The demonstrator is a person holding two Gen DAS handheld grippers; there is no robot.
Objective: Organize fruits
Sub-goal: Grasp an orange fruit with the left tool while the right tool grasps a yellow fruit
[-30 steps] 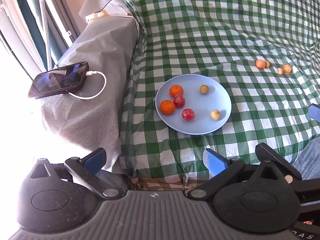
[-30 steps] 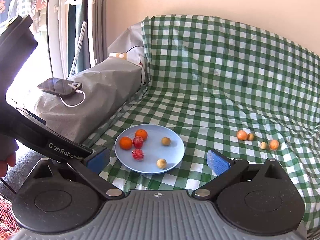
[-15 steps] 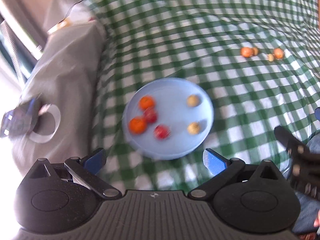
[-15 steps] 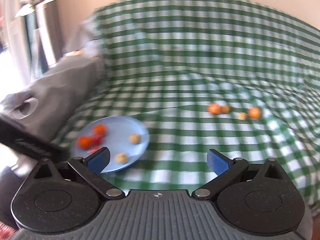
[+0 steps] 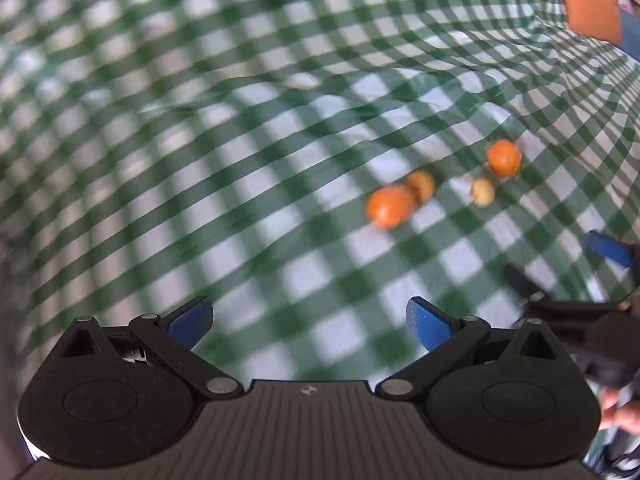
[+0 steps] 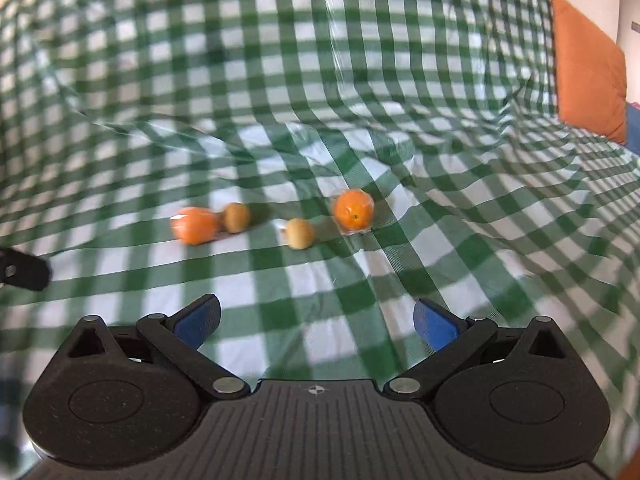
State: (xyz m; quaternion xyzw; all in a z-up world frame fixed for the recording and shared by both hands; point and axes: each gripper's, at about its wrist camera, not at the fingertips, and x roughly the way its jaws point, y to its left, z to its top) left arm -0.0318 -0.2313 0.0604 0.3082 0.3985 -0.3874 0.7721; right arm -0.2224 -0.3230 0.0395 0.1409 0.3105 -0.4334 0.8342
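Grippers both spread and empty: left gripper (image 5: 308, 318), right gripper (image 6: 316, 316), low over the checked cloth (image 6: 320, 344). Four loose fruits lie ahead in a row: orange (image 6: 195, 225) touching a small tan fruit (image 6: 236, 217), then another tan fruit (image 6: 300, 233), far orange (image 6: 354, 211); likely lined up for a pick

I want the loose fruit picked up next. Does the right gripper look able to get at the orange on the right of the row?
Probably yes. The right gripper is open, and only bare checked cloth lies between it and that orange. The nearest small tan fruit sits apart, to its left.
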